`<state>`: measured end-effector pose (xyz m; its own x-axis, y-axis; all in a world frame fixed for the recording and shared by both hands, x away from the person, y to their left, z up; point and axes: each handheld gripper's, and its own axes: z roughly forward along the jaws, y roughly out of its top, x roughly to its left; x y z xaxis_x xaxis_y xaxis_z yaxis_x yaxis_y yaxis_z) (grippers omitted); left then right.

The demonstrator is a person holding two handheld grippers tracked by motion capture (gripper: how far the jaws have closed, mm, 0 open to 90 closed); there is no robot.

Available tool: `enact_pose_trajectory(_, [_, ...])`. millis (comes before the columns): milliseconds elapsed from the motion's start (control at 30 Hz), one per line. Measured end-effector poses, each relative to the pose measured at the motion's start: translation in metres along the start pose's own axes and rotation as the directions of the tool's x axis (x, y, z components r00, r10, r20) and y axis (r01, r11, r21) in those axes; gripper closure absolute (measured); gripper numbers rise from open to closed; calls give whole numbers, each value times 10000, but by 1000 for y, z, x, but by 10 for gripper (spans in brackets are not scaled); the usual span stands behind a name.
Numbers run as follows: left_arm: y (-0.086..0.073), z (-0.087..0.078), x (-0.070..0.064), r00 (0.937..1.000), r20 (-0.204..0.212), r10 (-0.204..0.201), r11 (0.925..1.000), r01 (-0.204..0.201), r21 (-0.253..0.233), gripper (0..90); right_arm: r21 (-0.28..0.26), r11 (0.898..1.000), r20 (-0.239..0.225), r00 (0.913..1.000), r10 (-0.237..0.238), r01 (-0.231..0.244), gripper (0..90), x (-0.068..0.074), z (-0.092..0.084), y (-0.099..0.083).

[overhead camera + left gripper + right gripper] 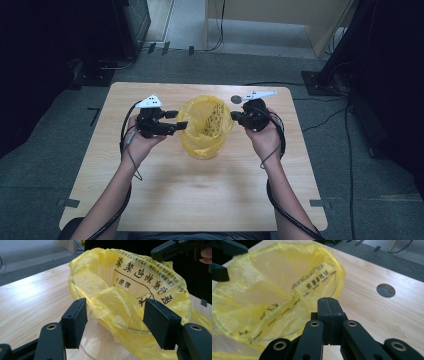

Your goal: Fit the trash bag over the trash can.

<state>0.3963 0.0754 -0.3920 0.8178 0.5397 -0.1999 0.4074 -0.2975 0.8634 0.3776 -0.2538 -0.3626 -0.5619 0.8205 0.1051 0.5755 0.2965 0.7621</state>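
Lining a clear container with a yellow bag, mid-table (150, 200). Bag (205, 125) sits between both grippers, mouth folded out over the container rim (130, 327).

Bag is thin film: judged very light, soft, crinkly, slippery against the plastic wall, easy to tear if yanked. Container (100, 350) looks light too, likely to slide or tip if the film is pulled sideways. Best hold: the folded cuff at the rim, pinching a doubled layer, pulling down and out evenly from opposite sides.

Left gripper (181, 120) at the bag's left edge, jaws spread wide, a loose flap of film lying between them; pads not pressing on it as far as its own view shows.

Right gripper (328, 305) at the bag's right edge, jaws fully together. Whether any film is caught between the pads I can't tell; tips sit just beside the cuff.

Printing on bag (150, 277): black Chinese characters plus a ruled line, seen mirrored through the film. Not legible enough to read. No brand visible.

Round hole (386, 290) in tabletop, well apart from bag.
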Motion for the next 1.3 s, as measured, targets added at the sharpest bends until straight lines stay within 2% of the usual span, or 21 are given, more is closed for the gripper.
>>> enact_pose_trajectory(433, [-4,1,3,9998,89,-162,9999,161,40,350,417,9991,-155,9998,117,-111,900,-9,11,-13])
enact_pose_trajectory(667, [-6,1,5,9992,275,-305,9995,307,-61,355,357,9994,-393,9992,-21,35,900,-10,19,-22])
enact_pose_trajectory(800, [-8,0,7,9965,505,-662,9978,666,-74,372,429,9991,-609,9981,-12,39,900,-11,22,-28])
enact_pose_trajectory(900, [-11,-1,8,9916,808,-1014,9948,1019,-20,402,622,9979,-791,9968,-138,188,900,-10,23,-33])
enact_pose_trajectory(1133, [-16,-7,4,9913,951,-915,9958,921,-19,401,618,9978,-1300,9914,-153,235,900,-8,20,-40])
enact_pose_trajectory(1200, [-16,-8,2,9912,998,-866,9962,868,29,401,655,9973,-1307,9911,-247,335,857,-8,18,-41])
enact_pose_trajectory(1267, [-17,-10,0,9915,1026,-803,9968,795,112,400,661,9971,-1301,9911,-284,372,770,-9,14,-42])
enact_pose_trajectory(1300, [-17,-10,-1,9911,1083,-770,9970,757,163,399,680,9972,-1304,9912,-214,305,769,-10,12,-42])
